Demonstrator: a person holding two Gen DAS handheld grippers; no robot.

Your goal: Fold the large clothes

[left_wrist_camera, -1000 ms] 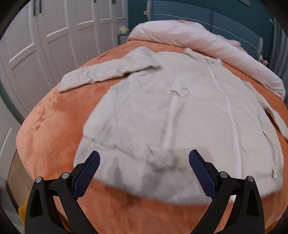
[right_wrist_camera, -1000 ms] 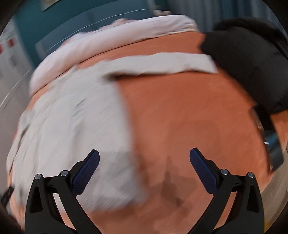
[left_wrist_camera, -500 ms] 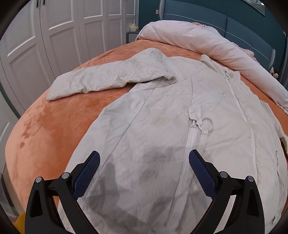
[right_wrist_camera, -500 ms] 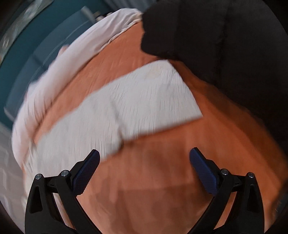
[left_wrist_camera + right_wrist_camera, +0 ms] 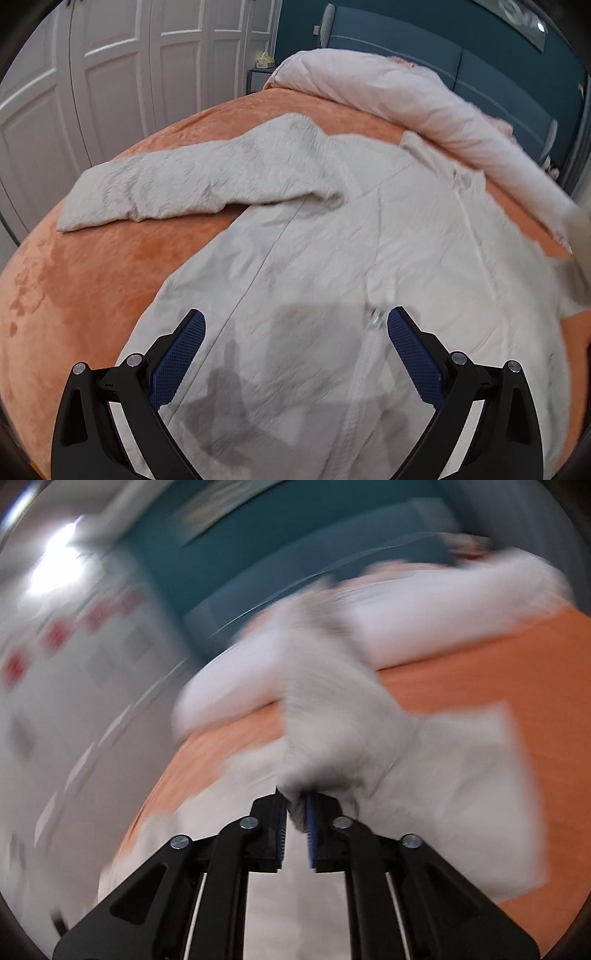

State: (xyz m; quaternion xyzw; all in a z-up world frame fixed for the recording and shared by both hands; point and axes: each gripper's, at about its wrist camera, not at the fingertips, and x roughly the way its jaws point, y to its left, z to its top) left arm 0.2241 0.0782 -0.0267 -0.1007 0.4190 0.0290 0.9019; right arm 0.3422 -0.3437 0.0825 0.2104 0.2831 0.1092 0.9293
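A large pale grey zip-up jacket (image 5: 369, 240) lies spread front up on an orange bedspread (image 5: 92, 266). Its left sleeve (image 5: 177, 184) stretches out to the left. My left gripper (image 5: 295, 328) is open and empty, hovering over the jacket's lower front beside the zipper pull (image 5: 375, 317). My right gripper (image 5: 295, 812) is shut on the jacket's right sleeve (image 5: 332, 720) and holds it lifted off the bed; this view is blurred by motion. The raised sleeve shows at the right edge of the left wrist view (image 5: 580, 251).
A rolled pale pink duvet (image 5: 406, 96) lies along the head of the bed before a teal headboard (image 5: 443, 40). White wardrobe doors (image 5: 110, 74) stand to the left. A small nightstand with a tissue box (image 5: 265, 61) sits in the corner.
My right gripper has closed on the right sleeve and lifted it, swinging fast. My left gripper moved forward over the jacket's lower front and stays open.
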